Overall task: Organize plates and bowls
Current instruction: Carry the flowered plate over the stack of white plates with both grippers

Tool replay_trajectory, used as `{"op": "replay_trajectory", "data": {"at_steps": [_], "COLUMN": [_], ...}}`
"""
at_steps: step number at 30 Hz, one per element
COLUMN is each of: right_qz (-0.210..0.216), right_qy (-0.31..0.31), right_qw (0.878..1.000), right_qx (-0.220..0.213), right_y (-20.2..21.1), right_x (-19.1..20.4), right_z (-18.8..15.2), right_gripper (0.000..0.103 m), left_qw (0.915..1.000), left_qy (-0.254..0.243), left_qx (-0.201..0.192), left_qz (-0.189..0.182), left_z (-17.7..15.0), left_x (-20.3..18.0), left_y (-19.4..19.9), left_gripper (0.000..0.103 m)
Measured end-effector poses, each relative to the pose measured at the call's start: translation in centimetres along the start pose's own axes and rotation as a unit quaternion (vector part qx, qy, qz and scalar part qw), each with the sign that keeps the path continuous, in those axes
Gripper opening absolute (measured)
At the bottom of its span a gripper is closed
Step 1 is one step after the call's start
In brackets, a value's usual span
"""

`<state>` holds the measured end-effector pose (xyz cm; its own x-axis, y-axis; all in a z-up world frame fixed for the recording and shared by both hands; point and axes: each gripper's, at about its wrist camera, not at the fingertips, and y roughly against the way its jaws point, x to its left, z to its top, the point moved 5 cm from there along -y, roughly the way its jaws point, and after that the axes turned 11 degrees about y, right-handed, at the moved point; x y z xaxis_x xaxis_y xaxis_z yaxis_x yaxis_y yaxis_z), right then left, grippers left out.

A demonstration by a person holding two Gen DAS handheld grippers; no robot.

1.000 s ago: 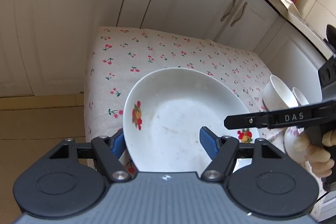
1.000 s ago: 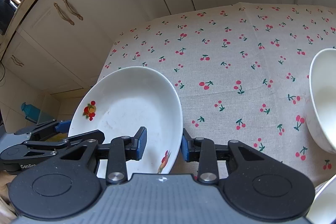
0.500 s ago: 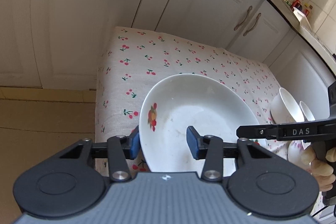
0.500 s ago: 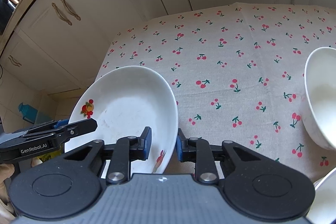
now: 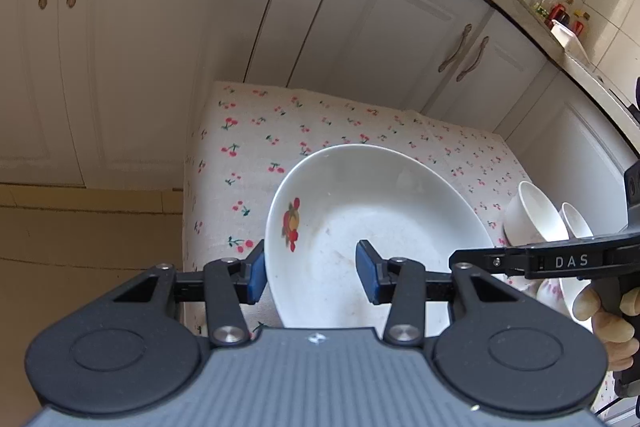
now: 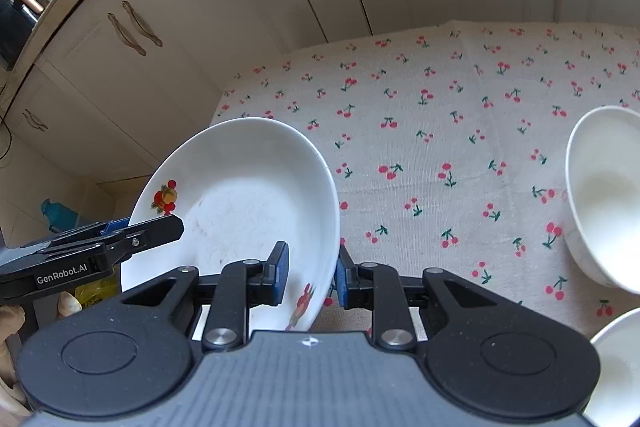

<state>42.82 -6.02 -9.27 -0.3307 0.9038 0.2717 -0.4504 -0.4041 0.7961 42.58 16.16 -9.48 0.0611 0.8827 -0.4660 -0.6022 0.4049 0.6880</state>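
Over the near edge of the cherry-print table (image 5: pixel 320 131), the left wrist view shows the left claw (image 5: pixel 310 277) clamped on the near rim of the white plate (image 5: pixel 372 227), one blue pad outside the rim and one inside, with the plate tilted up off the cloth. Right of the plate, two white bowls (image 5: pixel 536 215) stand close together, both apparently empty, and the right claw (image 5: pixel 454 261) comes in at the plate's right side. From the right wrist view, the right claw (image 6: pixel 310 275) is closed on the plate (image 6: pixel 240 195) at its rim; the plate holds nothing but faint smears. Right of the plate, well apart, an empty bowl (image 6: pixel 604 195) sits, so sorting looks barely begun: plate and bowls are unstacked.
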Motion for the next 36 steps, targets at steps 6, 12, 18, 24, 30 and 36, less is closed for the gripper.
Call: {"op": "replay_trajectory", "data": {"at_steps": [6, 12, 18, 24, 30, 36], "right_qz": [0.003, 0.006, 0.011, 0.018, 0.018, 0.022], "right_qy": [0.007, 0.013, 0.023, 0.034, 0.036, 0.042], "right_qw": [1.0, 1.0, 0.999, 0.998, 0.999, 0.999], "right_qx": [-0.015, -0.027, -0.039, -0.04, -0.027, -0.015], "right_y": [1.8, 4.6, 7.8, 10.2, 11.1, 11.5], "right_x": [0.3, 1.0, 2.1, 3.5, 4.3, 5.1], "right_z": [-0.2, -1.2, -3.1, -6.6, -10.5, -13.4], "right_gripper": [0.028, 0.028, 0.028, 0.028, 0.028, 0.028], "left_qw": [0.9999, 0.9996, 0.9993, 0.9992, 0.9993, 0.9995], "left_qy": [-0.009, -0.019, -0.028, -0.028, -0.026, -0.015], "left_qx": [-0.01, -0.02, -0.026, -0.024, -0.018, -0.019], "left_qz": [0.001, 0.003, 0.006, 0.015, 0.02, 0.022], "left_z": [0.1, -0.8, -2.7, -5.7, -9.1, -11.7], "left_x": [-1.3, -2.9, -4.2, -4.9, -5.0, -4.8], "left_y": [1.7, 4.3, 7.3, 9.7, 11.5, 12.7], "left_gripper": [0.044, 0.044, 0.045, 0.045, 0.045, 0.046]}}
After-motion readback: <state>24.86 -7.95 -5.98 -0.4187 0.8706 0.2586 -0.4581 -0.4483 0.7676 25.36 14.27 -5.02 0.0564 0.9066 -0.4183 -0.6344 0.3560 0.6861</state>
